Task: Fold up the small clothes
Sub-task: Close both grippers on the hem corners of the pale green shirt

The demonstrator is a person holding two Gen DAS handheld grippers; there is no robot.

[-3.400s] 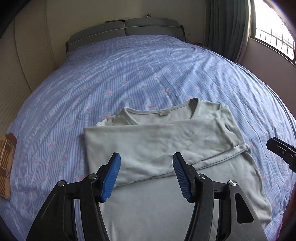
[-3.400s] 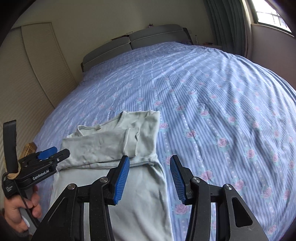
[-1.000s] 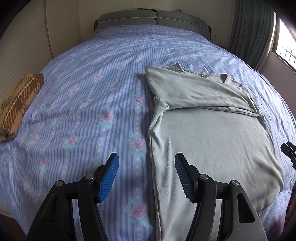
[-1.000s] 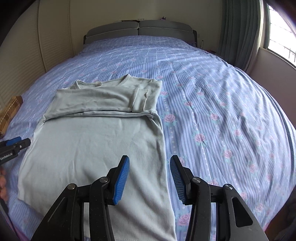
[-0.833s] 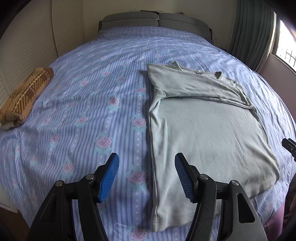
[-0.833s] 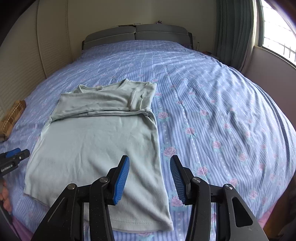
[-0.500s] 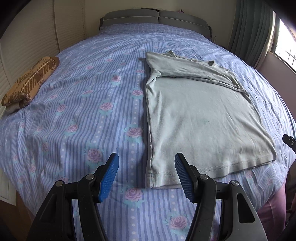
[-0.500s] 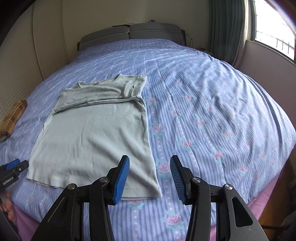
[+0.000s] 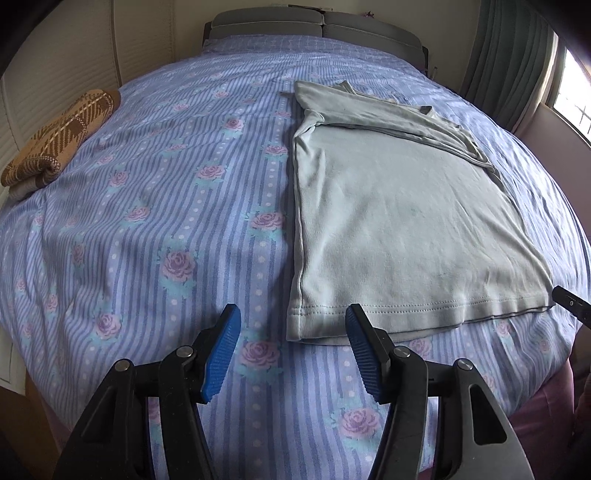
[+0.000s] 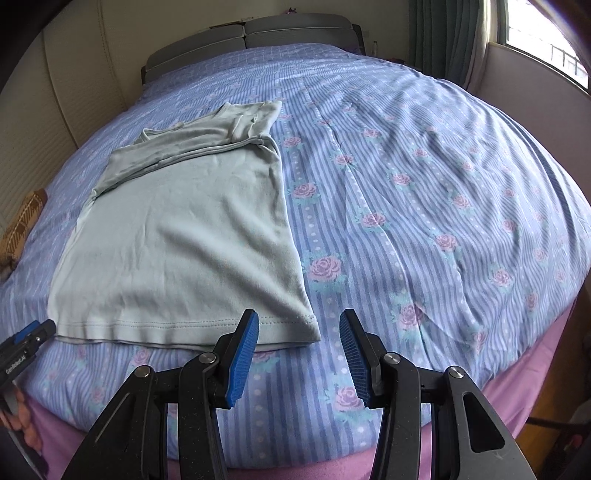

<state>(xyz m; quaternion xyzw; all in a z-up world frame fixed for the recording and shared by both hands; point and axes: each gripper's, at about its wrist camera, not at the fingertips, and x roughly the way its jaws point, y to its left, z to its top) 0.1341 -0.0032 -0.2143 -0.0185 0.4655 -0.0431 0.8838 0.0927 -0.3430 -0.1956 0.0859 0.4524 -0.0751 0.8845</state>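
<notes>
One bed fills both views, covered by a single blue striped sheet printed with pink roses, and a grey headboard in two padded sections stands at 12 o'clock. One pale green shirt lies flat on the sheet, its sleeves folded across the chest near the collar at the far end, its stitched hem toward the foot of the bed. In the left wrist view it spreads from the centre toward 3 o'clock; in the right wrist view the same shirt spreads from the centre toward 9 o'clock. One folded brown plaid cloth rests at the bed's edge at 10 o'clock, well apart from the shirt.

Two grippers are present. The left gripper hangs near the hem's left corner, its blue-padded jaws spread wide with nothing between them. The right gripper hangs near the hem's right corner, likewise spread wide and holding nothing. In the right wrist view the left gripper's tip shows at 8 o'clock, bearing white lettering that begins "GenRobot"; the rest is too small to read.
</notes>
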